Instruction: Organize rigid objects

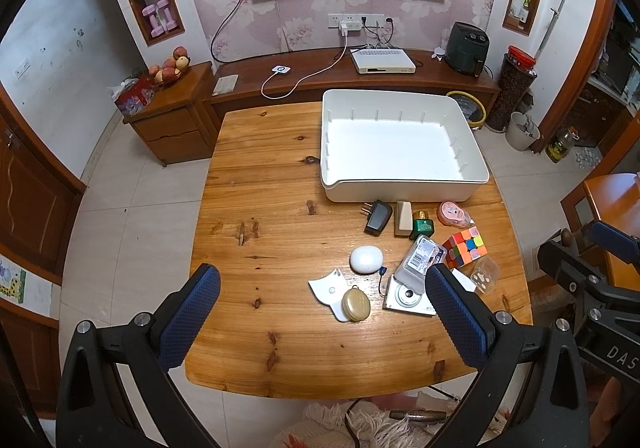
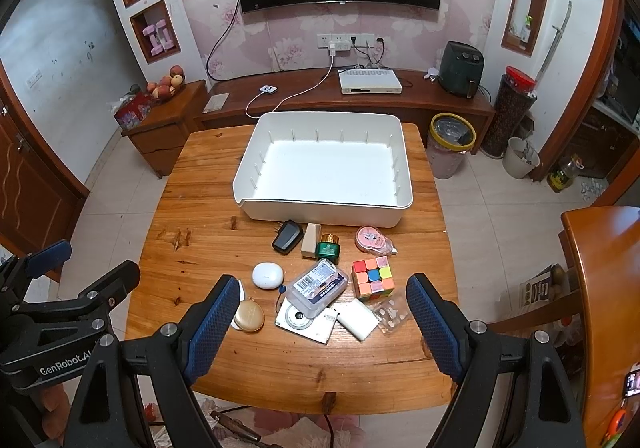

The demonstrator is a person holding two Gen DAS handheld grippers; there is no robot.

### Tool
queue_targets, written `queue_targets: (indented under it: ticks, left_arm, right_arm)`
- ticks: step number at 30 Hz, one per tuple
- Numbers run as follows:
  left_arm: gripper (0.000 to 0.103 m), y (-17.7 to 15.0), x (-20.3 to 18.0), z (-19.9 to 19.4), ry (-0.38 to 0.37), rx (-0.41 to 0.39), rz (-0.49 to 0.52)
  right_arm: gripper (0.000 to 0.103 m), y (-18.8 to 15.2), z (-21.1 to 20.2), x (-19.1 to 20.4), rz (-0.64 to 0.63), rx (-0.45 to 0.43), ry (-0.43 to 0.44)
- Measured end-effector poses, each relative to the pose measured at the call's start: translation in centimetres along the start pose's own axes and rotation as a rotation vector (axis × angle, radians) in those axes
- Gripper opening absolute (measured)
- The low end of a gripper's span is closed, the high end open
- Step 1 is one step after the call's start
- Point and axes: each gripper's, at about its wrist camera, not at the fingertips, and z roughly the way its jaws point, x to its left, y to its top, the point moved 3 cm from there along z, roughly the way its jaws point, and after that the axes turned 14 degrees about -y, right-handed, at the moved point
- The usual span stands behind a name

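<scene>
The left gripper (image 1: 322, 290) hung above the near edge of the wooden tabletop (image 1: 264, 175), its jaws spread wide with nothing between them. The right gripper (image 2: 318, 302) hovered beside it, jaws equally wide apart and holding nothing.

A white plastic bin (image 2: 324, 167) sat at the far side of the tabletop, its inside bare. In front of it lay a row: a black plug adapter (image 2: 287, 236), a beige block (image 2: 311, 240), a green jar with a gold lid (image 2: 328, 248) and a pink correction-tape dispenser (image 2: 372, 239). Nearer the grippers sat a white oval case (image 2: 267, 275), a Rubik's cube (image 2: 373, 278) and a clear barcode-labelled box (image 2: 319, 288) resting partly on a white square device (image 2: 306, 322). A gold round case (image 2: 249, 314), a white bar (image 2: 358, 318) and a small clear box (image 2: 391, 311) lay closest to the near edge.
</scene>
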Motion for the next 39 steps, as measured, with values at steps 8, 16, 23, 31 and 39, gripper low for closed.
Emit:
queue_targets:
  ticks: [8,16,23,31,39]
  left_arm:
    - [0.102,0.0,0.0,0.0,0.001,-0.001,0.000]
    - [0.102,0.0,0.0,0.0,0.000,-0.002,0.002]
    - [0.102,0.0,0.0,0.0,0.000,-0.002,0.000]
    - [0.102,0.5,-0.6,-0.4,-0.007,-0.005,0.006]
    - [0.102,1.4,-0.6,-0.2,-0.018,0.002,0.016]
  right_arm:
    - [0.086,0.0,0.0,-0.1,0.002,-0.004,-0.003]
    - [0.086,0.1,0.0,-0.1,0.002,-0.006,-0.003]
    - [0.086,0.2,-0.1,-0.2,0.004,-0.009,-0.007]
    - [0.086,0.4,-0.1,-0.5,0.009,-0.011,-0.009]
    - [0.086,0.9,-0.3,0.2,0.025,-0.008,-0.016]
